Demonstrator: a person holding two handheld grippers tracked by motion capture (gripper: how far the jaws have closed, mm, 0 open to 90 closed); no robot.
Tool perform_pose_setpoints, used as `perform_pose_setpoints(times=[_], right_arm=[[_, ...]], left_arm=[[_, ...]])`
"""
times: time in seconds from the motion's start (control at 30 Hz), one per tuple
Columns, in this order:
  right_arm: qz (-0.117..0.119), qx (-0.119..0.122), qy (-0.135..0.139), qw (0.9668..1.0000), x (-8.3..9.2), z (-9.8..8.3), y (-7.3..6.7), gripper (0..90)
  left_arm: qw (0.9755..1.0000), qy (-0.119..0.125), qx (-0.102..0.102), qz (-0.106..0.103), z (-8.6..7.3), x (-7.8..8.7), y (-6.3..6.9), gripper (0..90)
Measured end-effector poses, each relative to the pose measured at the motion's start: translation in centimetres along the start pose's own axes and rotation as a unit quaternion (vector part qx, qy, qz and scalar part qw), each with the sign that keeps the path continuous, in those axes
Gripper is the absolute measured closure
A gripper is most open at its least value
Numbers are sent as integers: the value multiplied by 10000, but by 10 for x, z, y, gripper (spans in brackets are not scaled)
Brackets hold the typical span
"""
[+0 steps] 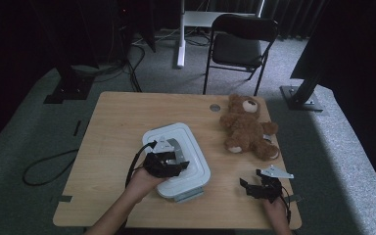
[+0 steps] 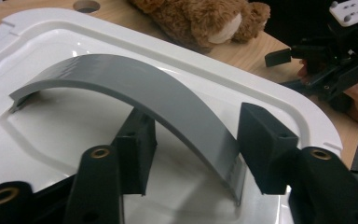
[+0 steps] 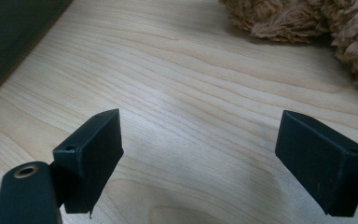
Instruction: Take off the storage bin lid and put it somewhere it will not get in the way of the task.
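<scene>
Straddling: the grey handle [image 2: 135, 88] is bracketed by the left gripper [image 2: 193, 149], jaws half closed, pads not seen pressing.
Handle: arched over the white lid [image 1: 196, 161], mid-table.
Right gripper [image 1: 259, 186]: held wide open over bare table [image 3: 191, 70], near the bear [image 1: 247, 129].
Risk: the handle is caught near one end, so a tilt or slip is likely on lifting.
Risk: the lid may be dragged into the bear.

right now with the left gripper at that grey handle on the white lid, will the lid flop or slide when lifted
Probably stiff: the white lid looks like moulded plastic with a raised rim. Likely light. It may tilt, since the left gripper straddles the arched grey handle near one end. The glossy handle might slip.
</scene>
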State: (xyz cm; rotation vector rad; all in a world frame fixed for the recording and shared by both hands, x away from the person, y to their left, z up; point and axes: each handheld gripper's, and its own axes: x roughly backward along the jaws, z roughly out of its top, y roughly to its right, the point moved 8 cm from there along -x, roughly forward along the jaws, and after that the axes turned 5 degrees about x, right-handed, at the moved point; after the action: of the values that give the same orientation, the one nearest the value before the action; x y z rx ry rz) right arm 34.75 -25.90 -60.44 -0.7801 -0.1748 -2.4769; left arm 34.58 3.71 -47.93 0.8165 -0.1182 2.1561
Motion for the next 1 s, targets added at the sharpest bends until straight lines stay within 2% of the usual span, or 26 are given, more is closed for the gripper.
perform_pose_setpoints(times=[0.23, 0.43, 0.67, 0.83, 1.0], right_arm=[[10, 8, -15, 10000, 0, 0, 0, 141], [10, -20, 5, 10000, 0, 0, 0, 140], [16, -43, 16, 10000, 1, 0, 0, 141], [11, -36, 32, 10000, 1, 0, 1, 140], [11, -41, 35, 10000, 1, 0, 1, 141]], left_arm=[[9999, 25, -89, -68, 0, -1, 1, 564], [9999, 63, 21, -139, -1, -1, 2, 591], [9997, 118, 13, -204, 1, 3, 4, 613], [9995, 198, -117, -192, 4, 7, 9, 637], [9992, 298, -156, -237, 8, 14, 13, 651]])
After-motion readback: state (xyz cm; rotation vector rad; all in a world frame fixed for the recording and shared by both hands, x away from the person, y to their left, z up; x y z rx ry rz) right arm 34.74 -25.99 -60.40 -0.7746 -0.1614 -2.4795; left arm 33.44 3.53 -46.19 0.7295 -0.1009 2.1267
